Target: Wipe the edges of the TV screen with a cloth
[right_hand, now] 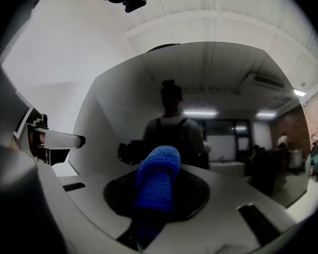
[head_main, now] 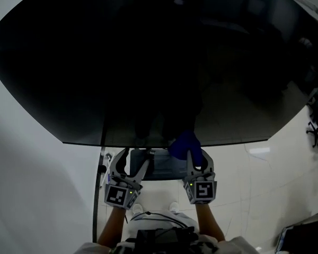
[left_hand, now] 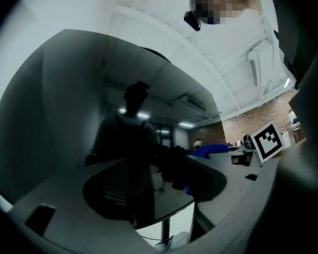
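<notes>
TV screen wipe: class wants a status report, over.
Right claw shut on blue cloth. Left claw open, empty. Cloth at TV screen lower edge. Nothing blocking it.

My head camera looks steeply down the TV screen (head_main: 148, 62). Both jaw cameras face it, close up.

Pale floor (head_main: 244, 194); black chair bases (head_main: 317, 130) at right edge.

We see a blue cloth (right_hand: 158, 187), a black TV screen (head_main: 148, 62), and black-and-white square markers (head_main: 118, 196) on the left gripper (head_main: 136, 155) and right gripper (head_main: 197, 157), both seemingly pale grey.
</notes>
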### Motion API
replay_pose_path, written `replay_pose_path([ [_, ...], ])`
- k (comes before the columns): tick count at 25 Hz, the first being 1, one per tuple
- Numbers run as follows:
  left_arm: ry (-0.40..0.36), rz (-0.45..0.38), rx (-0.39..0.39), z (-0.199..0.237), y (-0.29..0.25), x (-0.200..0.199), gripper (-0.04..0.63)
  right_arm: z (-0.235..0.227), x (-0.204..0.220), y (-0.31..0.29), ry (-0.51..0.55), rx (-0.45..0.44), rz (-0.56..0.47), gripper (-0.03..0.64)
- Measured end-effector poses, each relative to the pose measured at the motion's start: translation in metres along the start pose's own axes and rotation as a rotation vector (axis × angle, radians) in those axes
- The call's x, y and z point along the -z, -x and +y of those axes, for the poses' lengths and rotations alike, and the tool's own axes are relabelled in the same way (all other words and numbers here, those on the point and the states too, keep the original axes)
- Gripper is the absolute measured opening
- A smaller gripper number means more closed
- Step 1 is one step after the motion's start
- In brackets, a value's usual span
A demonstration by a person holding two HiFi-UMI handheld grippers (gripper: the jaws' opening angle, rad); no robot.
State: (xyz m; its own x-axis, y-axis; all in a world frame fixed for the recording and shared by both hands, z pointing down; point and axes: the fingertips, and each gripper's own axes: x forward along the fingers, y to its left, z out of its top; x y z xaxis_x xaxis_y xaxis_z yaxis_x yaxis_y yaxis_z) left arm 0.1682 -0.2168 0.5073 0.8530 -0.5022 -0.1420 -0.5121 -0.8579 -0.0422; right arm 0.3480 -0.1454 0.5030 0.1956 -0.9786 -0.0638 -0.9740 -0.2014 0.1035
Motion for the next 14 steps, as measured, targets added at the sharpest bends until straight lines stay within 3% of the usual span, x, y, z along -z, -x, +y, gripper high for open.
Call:
replay_pose_path([
  [4, 0.062, 0.029, -0.030, 0.006, 0.000, -0.010, 0.290, 0.015, 0.002, -0.008, -0.048, -0.020, 0.006, 0.074],
  [8, 0.049, 0.036, -0.054, 0.017, 0.004, -0.009, 0.290, 0.027, -0.001, -0.011, -0.079, -0.029, -0.002, 0.074],
  [14, 0.051, 0.080, -0.154, 0.033, 0.007, 0.000, 0.290, 0.037, 0.002, -0.014, -0.084, -0.052, 0.002, 0.074],
])
